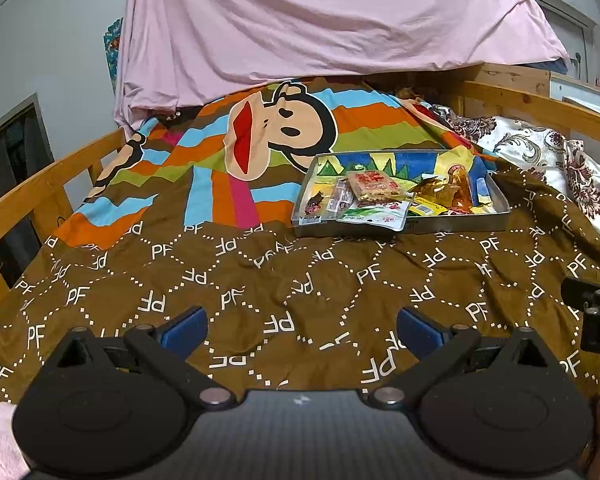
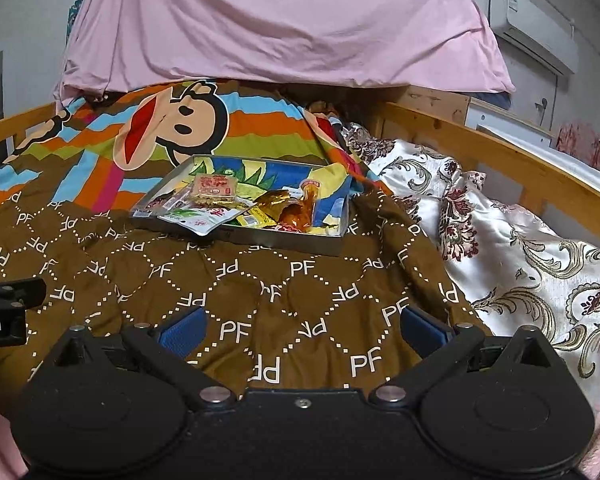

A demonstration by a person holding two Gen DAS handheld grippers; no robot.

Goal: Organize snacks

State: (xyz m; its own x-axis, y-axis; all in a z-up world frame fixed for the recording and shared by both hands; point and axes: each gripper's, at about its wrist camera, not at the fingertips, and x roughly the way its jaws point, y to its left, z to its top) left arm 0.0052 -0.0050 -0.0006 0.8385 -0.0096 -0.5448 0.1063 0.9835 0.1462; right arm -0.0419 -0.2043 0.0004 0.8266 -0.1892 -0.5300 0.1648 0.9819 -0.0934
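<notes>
Both grippers, left gripper [image 1: 302,328] and right gripper [image 2: 302,330], gape; snacks [image 1: 374,190] fill tray [image 1: 452,224]

Open quilt [image 1: 300,292] before snack-filled tray [image 1: 452,224].

"PF" repeats across the brown quilt [image 1: 300,280] (snack labels unreadable); "ot.AI" on left gripper [image 2: 4,312]

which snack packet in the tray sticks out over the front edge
The white and green packet: its corner overhangs the tray's front rim, while the other packets lie inside.
</notes>
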